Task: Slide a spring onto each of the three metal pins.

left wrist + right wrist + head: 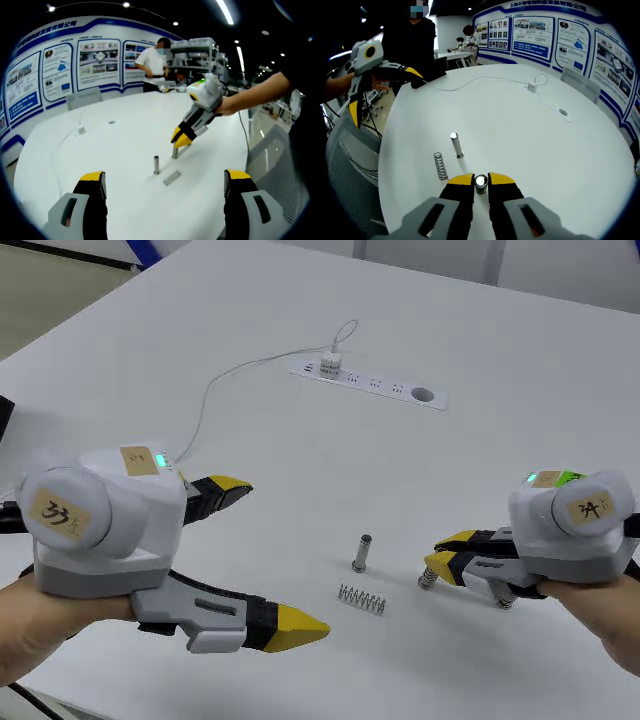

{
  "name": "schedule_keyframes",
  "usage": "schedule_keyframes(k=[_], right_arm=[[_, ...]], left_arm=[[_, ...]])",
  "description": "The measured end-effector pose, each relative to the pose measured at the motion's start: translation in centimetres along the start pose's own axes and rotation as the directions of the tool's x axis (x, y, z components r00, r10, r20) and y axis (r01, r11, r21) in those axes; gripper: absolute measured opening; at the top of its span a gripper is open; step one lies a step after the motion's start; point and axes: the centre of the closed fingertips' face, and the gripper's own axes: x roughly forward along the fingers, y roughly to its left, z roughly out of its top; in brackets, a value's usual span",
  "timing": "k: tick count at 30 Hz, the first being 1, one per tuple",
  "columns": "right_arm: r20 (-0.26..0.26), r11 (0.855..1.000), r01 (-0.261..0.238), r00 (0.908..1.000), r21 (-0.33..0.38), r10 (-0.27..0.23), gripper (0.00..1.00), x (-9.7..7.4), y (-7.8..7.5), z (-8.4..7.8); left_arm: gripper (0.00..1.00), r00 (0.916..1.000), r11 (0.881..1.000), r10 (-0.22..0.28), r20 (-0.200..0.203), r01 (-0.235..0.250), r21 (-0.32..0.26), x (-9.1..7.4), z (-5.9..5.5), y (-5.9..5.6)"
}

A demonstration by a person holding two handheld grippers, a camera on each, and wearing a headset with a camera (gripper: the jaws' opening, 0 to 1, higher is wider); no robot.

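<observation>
Spring [361, 599] lay flat just beside the upright bare pin [361, 553], its axis crosswise, nearest your left gripper [283, 555], jaws spread wide; your right gripper [437, 555] was clamped on a second pin [428, 578].

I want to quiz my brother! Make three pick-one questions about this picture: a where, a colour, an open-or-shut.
1. Where is the loose spring? A on the floor; B on the table beside the standing pin; C in a gripper.
2. What colour are the gripper tips? A yellow; B red; C green.
3. The left gripper is: A open; B shut on a spring; C shut on a pin.
Answers: B, it lies by the pin; A, the tips are yellow; A, its jaws stand wide apart.
</observation>
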Motion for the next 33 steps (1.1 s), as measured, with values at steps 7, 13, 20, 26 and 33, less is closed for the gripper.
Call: schedule_keyframes(k=[7, 13, 20, 26, 33], right_arm=[[-0.014, 1.0, 0.006, 0.9999, 0.013, -0.006, 0.11, 0.5, 0.0, -0.7], [-0.011, 1.0, 0.011, 0.9999, 0.022, -0.011, 0.11, 0.4, -0.1, -0.6], [0.032, 0.999, 0.037, 0.9988, 0.003, -0.037, 0.16, -0.6, -0.2, 0.6], [0.102, 0.999, 0.018, 0.9947, -0.036, -0.014, 0.16, -1.6, 1.1, 3.1], [0.024, 0.986, -0.108, 0.9935, -0.127, 0.112, 0.16, 0.8, 5.8, 1.6]], left_arm=[[1.0, 1.0, 1.0, 0.002, 0.003, -0.002, 0.004, -0.1, 0.3, -0.1], [1.0, 1.0, 1.0, 0.006, 0.001, -0.006, 0.005, -0.3, 0.3, -0.1], [1.0, 1.0, 1.0, 0.006, 0.0, -0.006, 0.004, -0.4, 0.2, -0.1], [1.0, 0.9999, 1.0, 0.006, 0.009, -0.006, 0.003, -0.4, 0.6, 0.1], [1.0, 0.9999, 1.0, 0.0, 0.013, 0.0, 0.007, -0.3, 0.8, -0.1]])
